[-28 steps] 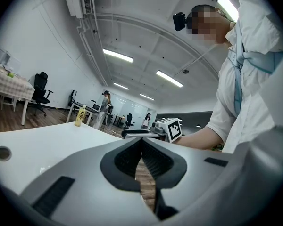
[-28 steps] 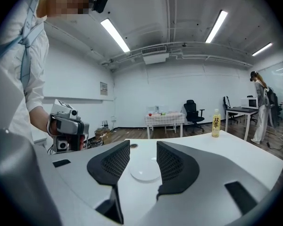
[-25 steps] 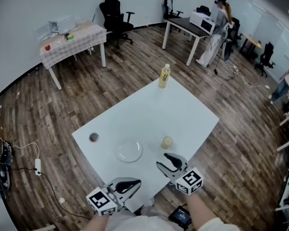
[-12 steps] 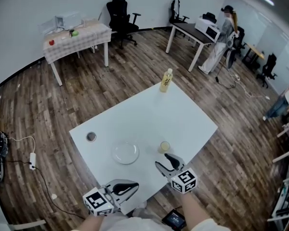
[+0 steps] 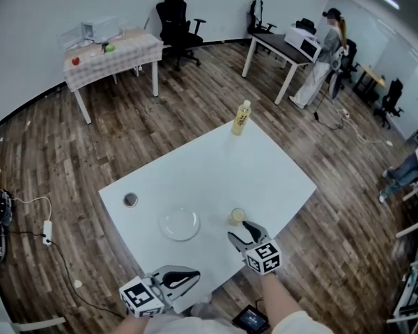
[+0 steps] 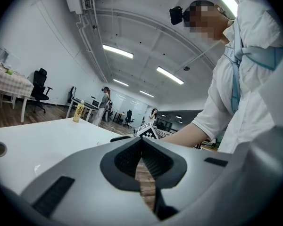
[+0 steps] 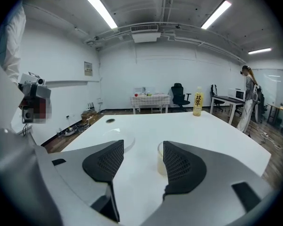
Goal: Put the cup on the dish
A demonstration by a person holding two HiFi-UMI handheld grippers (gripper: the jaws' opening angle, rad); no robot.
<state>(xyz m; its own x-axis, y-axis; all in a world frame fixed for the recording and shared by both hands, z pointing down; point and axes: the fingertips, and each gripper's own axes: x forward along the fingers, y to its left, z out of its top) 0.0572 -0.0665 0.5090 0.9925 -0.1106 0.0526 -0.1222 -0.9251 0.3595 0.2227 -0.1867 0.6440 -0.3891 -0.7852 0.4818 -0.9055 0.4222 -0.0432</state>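
Since the head view a second ago, the right tool [image 5: 238,230] has come down and forward toward the cup [image 5: 237,216]. Its jaws have just been opening and now stand spread wide, with nothing gripped.

- In the right gripper view, the cup [image 7: 160,159] sits upright on the table [image 5: 216,165] just past the jaw tips. It's off to the right of the gap and half hidden behind the right jaw. Pads aren't touching it.
- The dish [image 5: 180,224] lies flat on the table to the left of the cup, near but apart. It shows in the right gripper view too, ahead of the left jaw. Cup and dish haven't shifted.
- The left tool [image 5: 194,277] is parked at the near table edge, same spot as before. Left gripper view shows its pads closed together, nothing between them.
- The bottle [image 5: 242,118] at the far corner and the small dark disc [image 5: 130,200] at the left edge are both well clear of the work.

My read is that this is the pre-grasp approach and the task proper hasn't started, since the cup isn't on the dish yet. The wide jaws and downward tilt look set up for a side grab. The next move probably needs a small nudge right to centre the cup in the gap before closing. The risk is the right jaw clipping the cup and tipping it; it looks light and may have liquid in it, but I can't tell for sure.
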